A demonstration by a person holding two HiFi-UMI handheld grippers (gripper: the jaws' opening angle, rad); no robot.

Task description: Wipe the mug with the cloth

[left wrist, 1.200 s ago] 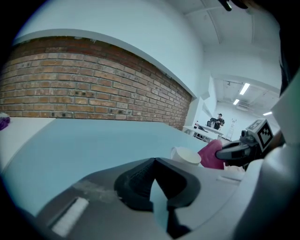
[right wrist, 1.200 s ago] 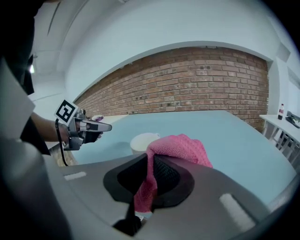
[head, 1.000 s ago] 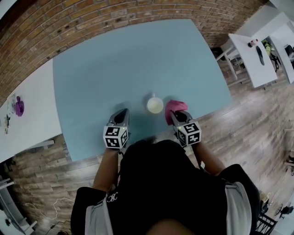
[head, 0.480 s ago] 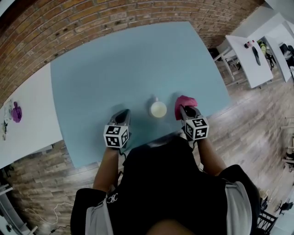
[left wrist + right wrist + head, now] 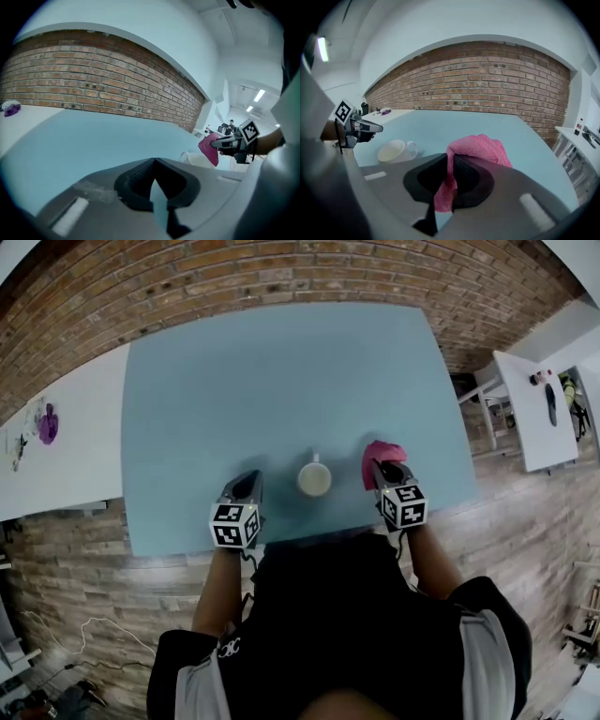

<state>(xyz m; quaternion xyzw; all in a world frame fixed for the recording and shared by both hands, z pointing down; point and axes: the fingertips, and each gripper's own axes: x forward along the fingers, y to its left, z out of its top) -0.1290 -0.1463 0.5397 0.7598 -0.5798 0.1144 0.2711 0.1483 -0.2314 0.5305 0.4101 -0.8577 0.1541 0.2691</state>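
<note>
A cream mug (image 5: 315, 479) stands upright on the light blue table (image 5: 281, 371), near its front edge, handle pointing away from me. My right gripper (image 5: 386, 469) hovers to the mug's right, shut on a pink cloth (image 5: 379, 455). In the right gripper view the cloth (image 5: 480, 149) bunches over the jaws and hangs down between them, with the mug (image 5: 396, 150) off to the left. My left gripper (image 5: 246, 486) sits left of the mug, shut with nothing in it. Its jaws meet in the left gripper view (image 5: 153, 163), where the mug (image 5: 197, 159) is half hidden behind them.
A brick wall (image 5: 281, 268) runs behind the table. A white table (image 5: 66, 465) with a small purple object (image 5: 47, 423) adjoins on the left. Another white table (image 5: 539, 413) stands to the right across wooden floor. The table's front edge (image 5: 281, 545) is close to both grippers.
My right gripper has carried the pink cloth to the right, widening the gap to the mug. The left gripper and the mug have stayed put.
</note>
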